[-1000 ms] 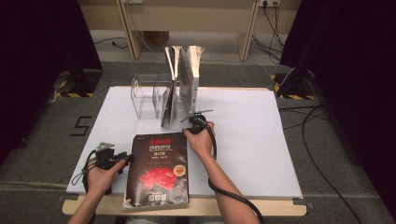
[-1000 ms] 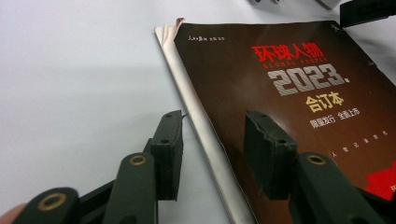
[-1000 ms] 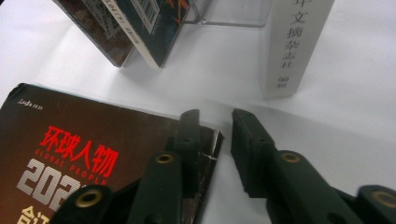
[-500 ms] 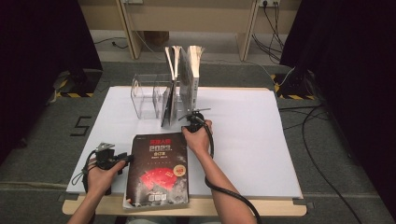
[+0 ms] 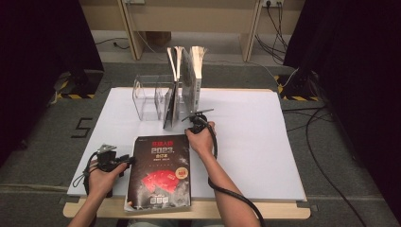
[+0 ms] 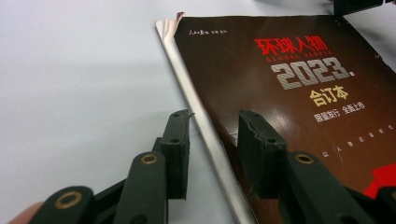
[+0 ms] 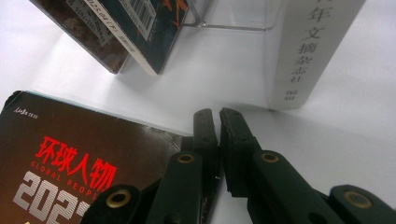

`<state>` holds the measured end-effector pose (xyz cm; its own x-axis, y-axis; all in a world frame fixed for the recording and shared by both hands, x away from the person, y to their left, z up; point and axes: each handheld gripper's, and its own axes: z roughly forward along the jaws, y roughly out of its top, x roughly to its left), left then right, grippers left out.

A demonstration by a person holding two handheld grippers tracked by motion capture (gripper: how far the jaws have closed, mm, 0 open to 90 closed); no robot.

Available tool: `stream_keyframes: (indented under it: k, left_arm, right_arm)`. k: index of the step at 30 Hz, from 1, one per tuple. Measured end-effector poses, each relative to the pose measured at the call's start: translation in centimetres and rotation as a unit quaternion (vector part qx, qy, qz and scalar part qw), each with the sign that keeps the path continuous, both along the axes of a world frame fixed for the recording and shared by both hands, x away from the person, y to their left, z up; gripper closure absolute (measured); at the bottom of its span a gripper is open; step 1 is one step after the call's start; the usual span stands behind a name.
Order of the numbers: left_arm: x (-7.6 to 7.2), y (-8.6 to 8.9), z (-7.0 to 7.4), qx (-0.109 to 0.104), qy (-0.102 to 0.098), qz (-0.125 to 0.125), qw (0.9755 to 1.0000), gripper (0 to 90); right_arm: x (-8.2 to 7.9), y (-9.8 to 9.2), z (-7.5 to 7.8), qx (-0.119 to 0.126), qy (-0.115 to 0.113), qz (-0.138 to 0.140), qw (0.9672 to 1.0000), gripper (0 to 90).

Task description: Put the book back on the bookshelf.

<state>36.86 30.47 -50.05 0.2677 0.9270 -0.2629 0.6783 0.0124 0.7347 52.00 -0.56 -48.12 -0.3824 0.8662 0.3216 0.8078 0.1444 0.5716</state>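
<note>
Right, I see the dark magazine (image 5: 161,172) lying flat on the white table (image 5: 265,142) at its near edge, long axis running away from me, title end toward the clear rack (image 5: 153,97) of upright books (image 5: 189,80). My left gripper (image 6: 212,140) is spread, straddling its spine edge. My right gripper (image 7: 217,140) is pressed together at its far right corner.

Grey carpeted floor (image 5: 56,118) all round, marked with a white "5" (image 5: 81,127) left of the white-topped table (image 5: 265,142). Black curtains (image 5: 42,42) to both sides, with yellow-and-black hazard tape (image 5: 71,95) at their feet. Beyond, pale wooden furniture legs (image 5: 128,28), a wall socket (image 5: 270,3) and black cables (image 5: 326,137) trailing across the floor.
</note>
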Motion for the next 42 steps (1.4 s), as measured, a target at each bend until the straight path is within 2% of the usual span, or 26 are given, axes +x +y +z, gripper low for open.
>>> stream_keyframes:
  k: [11, 17, 19, 21, 23, 24, 25, 26, 35, 39, 42]
  left_arm:
    - [0.0, -0.1, 0.0, 0.002, 0.000, 0.001, 1.0000, 64.4]
    - [0.0, -0.2, 0.1, 0.005, 0.002, 0.000, 1.0000, 64.8]
    - [-0.1, -0.2, 0.1, 0.006, 0.001, -0.001, 1.0000, 65.0]
    - [-0.1, -0.3, 0.1, 0.005, 0.003, -0.002, 1.0000, 65.1]
    - [-0.1, -0.3, 0.1, 0.005, 0.003, -0.003, 1.0000, 65.4]
    - [-0.2, -0.3, 0.1, 0.005, 0.003, -0.003, 1.0000, 65.4]
    - [-0.2, -0.3, 0.1, 0.005, 0.003, -0.003, 1.0000, 65.4]
    - [-0.1, -0.4, 0.1, 0.006, 0.004, -0.003, 1.0000, 65.7]
    - [-0.2, -0.5, 0.2, 0.012, 0.006, -0.005, 0.9999, 68.5]
    - [-0.3, -0.7, 0.2, 0.021, 0.006, -0.012, 0.9997, 72.6]
    - [-0.2, -0.9, 0.4, 0.029, 0.011, -0.007, 0.9995, 73.3]
  right_arm:
    - [-0.6, -0.6, 0.2, -0.005, 0.010, 0.009, 0.9999, 87.3]
    - [-1.9, -1.3, 0.5, -0.022, 0.023, 0.016, 0.9994, 87.2]
    - [-2.1, -1.4, 0.5, -0.020, 0.026, 0.016, 0.9993, 84.4]
    - [-2.2, -1.7, 0.5, -0.013, 0.032, 0.013, 0.9993, 75.4]
    - [-2.3, -1.8, 0.5, -0.011, 0.029, 0.010, 0.9995, 73.3]
    - [-2.4, -2.2, 0.6, -0.010, 0.019, 0.006, 0.9998, 70.5]
    - [-2.4, -2.2, 0.6, -0.010, 0.019, 0.006, 0.9998, 70.5]
    - [-2.4, -2.4, 0.4, 0.001, 0.024, 0.003, 0.9997, 67.5]
    - [-2.3, -2.4, 0.1, 0.014, 0.016, 0.010, 0.9997, 65.4]
    - [-2.8, -2.0, 0.1, 0.016, 0.022, 0.014, 0.9995, 66.6]
    - [-3.0, -1.9, 0.1, 0.017, 0.026, 0.018, 0.9994, 66.5]
